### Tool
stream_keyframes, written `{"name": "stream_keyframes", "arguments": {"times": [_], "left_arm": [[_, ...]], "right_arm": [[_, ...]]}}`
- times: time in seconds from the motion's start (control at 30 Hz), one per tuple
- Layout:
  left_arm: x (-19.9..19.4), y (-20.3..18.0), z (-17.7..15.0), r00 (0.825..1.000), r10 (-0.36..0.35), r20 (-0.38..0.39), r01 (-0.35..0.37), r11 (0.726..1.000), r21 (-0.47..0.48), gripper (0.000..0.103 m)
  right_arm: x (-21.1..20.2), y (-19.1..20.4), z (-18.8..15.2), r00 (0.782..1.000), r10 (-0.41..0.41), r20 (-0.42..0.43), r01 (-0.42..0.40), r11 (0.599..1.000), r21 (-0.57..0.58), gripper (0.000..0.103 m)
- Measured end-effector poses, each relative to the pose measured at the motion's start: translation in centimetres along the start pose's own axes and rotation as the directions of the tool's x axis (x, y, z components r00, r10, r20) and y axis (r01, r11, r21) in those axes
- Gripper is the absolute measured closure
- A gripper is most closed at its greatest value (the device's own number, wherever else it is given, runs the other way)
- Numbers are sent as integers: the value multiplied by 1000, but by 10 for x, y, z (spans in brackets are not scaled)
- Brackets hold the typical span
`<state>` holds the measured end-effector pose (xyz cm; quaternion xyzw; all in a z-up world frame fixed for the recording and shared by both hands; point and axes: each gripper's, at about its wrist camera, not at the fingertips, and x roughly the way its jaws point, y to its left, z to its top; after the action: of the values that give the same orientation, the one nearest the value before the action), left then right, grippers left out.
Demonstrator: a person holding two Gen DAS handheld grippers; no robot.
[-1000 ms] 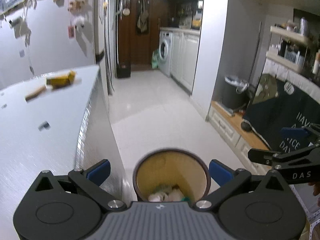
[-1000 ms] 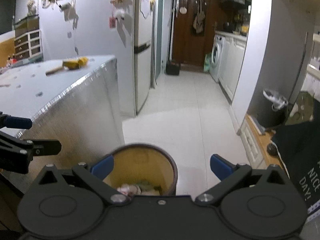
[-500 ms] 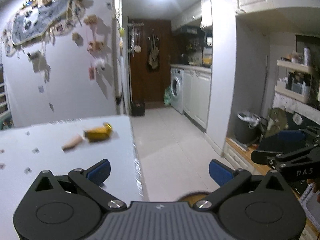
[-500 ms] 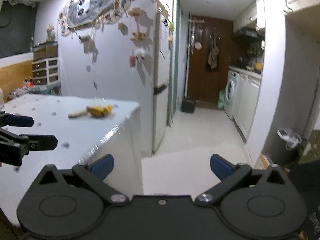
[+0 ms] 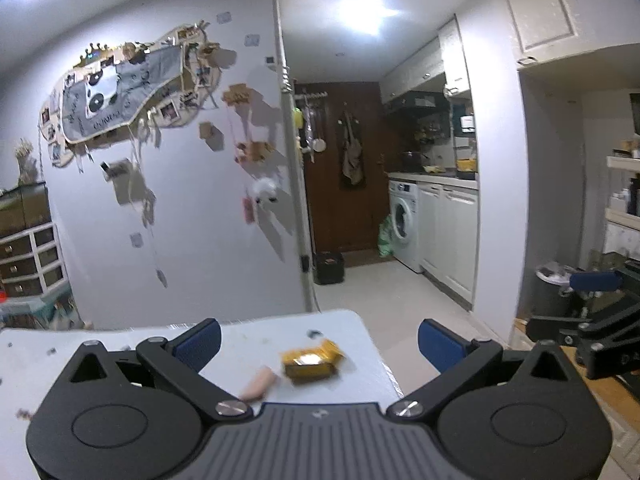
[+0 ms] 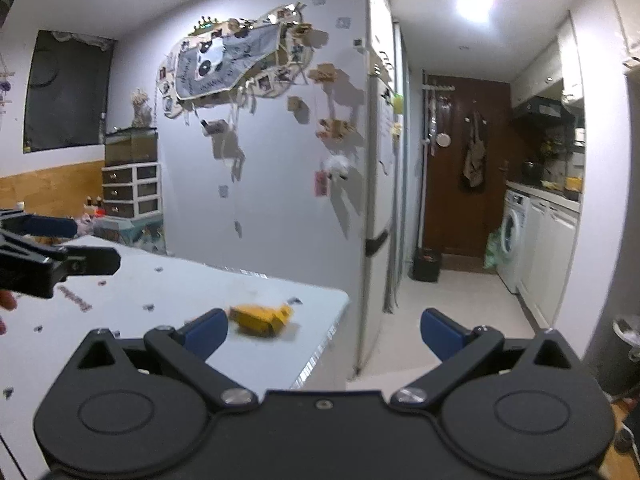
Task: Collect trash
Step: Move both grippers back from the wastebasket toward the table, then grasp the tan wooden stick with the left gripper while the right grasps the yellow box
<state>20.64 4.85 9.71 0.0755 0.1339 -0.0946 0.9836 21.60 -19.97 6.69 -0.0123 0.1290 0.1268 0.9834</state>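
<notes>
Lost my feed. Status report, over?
Left gripper and right gripper open, empty. Yellow wrapper and pink scrap on table. Nothing blocking.

Wide-spread right claw [image 6: 322,330] above table [image 6: 168,292]; blurred, perhaps crumpled, yellow wrapper [image 6: 262,319] near its corner.

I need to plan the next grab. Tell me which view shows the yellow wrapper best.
The left wrist view: the yellow wrapper lies near and unobstructed between the open left claw fingers. The right wrist view shows it smaller, blurred, beside a fingertip.

Yellow wrapper [image 5: 311,361], pinkish scrap [image 5: 258,387], white speckled table [image 5: 352,322], blue-tipped tongs [image 5: 318,342].
</notes>
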Motion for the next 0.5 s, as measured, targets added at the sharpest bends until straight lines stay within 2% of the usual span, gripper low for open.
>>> {"name": "stream_keyframes", "arguments": {"times": [0.17, 0.27, 0.5], "left_arm": [[46, 35, 17, 998, 56, 30, -56, 998, -2, 0], [76, 54, 18, 996, 85, 41, -83, 996, -39, 0], [152, 82, -18, 999, 51, -11, -52, 997, -63, 0]], "right_arm": [[50, 9, 25, 999, 35, 18, -36, 999, 20, 0], [85, 11, 35, 999, 49, 11, -49, 997, 54, 0], [169, 13, 33, 997, 73, -40, -66, 984, 168, 0]]}}
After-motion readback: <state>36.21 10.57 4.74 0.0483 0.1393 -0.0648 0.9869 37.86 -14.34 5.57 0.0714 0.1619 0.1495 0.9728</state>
